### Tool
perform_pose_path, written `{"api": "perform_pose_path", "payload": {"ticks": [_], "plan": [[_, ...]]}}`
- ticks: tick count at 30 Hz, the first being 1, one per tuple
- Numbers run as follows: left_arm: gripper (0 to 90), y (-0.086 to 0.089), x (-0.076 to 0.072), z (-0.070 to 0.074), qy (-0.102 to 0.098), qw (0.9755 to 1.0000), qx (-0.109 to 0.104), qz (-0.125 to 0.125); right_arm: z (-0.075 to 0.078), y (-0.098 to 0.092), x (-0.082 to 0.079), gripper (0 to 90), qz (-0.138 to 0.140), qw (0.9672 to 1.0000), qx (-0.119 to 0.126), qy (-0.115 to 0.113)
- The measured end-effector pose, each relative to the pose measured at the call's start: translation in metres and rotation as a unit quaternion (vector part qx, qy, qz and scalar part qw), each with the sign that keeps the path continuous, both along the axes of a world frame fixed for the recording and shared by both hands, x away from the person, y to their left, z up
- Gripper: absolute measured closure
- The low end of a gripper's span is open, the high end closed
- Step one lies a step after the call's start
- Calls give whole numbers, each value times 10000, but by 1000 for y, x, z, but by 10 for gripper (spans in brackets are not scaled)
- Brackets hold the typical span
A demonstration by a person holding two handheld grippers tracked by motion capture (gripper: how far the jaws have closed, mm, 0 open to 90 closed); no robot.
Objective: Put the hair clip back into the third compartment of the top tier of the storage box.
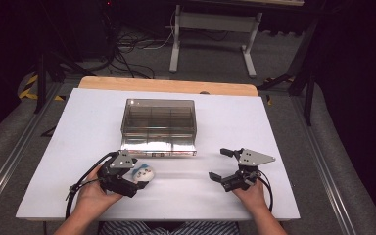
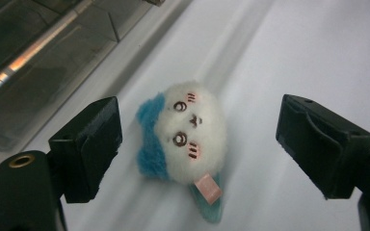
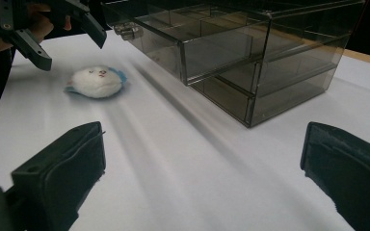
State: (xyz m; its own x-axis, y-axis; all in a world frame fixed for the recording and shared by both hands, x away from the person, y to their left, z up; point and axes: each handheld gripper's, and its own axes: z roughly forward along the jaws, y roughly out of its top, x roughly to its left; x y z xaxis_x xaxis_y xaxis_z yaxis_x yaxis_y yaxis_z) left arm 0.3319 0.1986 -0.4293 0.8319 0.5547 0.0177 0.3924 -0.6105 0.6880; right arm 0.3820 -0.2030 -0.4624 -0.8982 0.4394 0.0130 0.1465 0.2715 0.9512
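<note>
A small white plush toy point(image 1: 143, 173) with a blue back and a drawn face lies on the white table point(image 1: 68, 147) in front of a smoky clear drawer box point(image 1: 159, 120). My left gripper point(image 1: 133, 177) hangs over the toy. In the left gripper view the toy point(image 2: 185, 132) lies between the two wide-apart jaws of the left gripper point(image 2: 200, 118), and neither pad touches it. My right gripper point(image 1: 219, 164) stands open with nothing in it, off to the right. The right gripper view shows the toy point(image 3: 96, 81) farther off, under the left gripper point(image 3: 53, 33).
The drawer box point(image 3: 231, 57) has one drawer pulled out toward the person, with a metal knob point(image 3: 127, 31) on its front. The table's wooden far edge point(image 1: 169, 85) lies behind the box. Bare white tabletop point(image 3: 183, 159) stretches between the two grippers.
</note>
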Motion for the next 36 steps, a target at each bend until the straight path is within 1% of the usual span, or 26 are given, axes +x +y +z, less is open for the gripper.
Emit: {"api": "perform_pose_path", "payload": {"ticks": [4, 5, 8, 14, 16, 21, 26, 28, 29, 32, 33, 34, 35, 36], "plan": [[192, -2, 1, -3, 73, 10000, 46, 24, 0, 0, 0, 24, 7, 10000, -2, -1], [200, -3, 2, -5, 116, 9999, 90, 26, 0, 0, 0, 24, 7, 10000, -5, -1], [206, -5, 3, -7, 140, 9998, 140, 42, 0, 0, 0, 24, 10, 10000, -3, 0], [212, -6, 6, -11, 163, 9996, 220, 112, 0, 0, 0, 24, 19, 10000, -4, 1], [216, -7, 7, -14, 136, 9995, 260, 132, 0, 0, 0, 24, 19, 10000, -5, -1], [228, -9, 9, -18, 199, 9991, 343, 163, 0, 0, 0, 24, 27, 10000, -5, -2], [237, -10, 10, -20, 209, 9989, 370, 181, 0, 0, 0, 24, 31, 10000, -7, -1], [243, -10, 10, -21, 185, 9990, 348, 192, 0, 0, 0, 24, 31, 10000, -8, 0], [257, -10, 11, -22, 231, 9989, 369, 188, 0, 0, 0, 24, 32, 10000, -7, 6], [299, -11, 11, -24, 253, 9986, 428, 188, 0, 0, 0, 24, 29, 10000, -18, 0], [299, -12, 11, -25, 250, 9985, 446, 188, 0, 1, 0, 24, 29, 10000, -18, 0], [366, -13, 11, -26, 210, 9978, 607, 168, 0, 1, 0, 24, 27, 10000, -19, 2], [383, -13, 11, -26, 210, 9978, 607, 168, 0, 1, 0, 24, 27, 10000, -19, 2], [383, -15, 10, -28, 154, 9973, 696, 180, 0, 1, 0, 24, 27, 10000, -20, 2]]}}
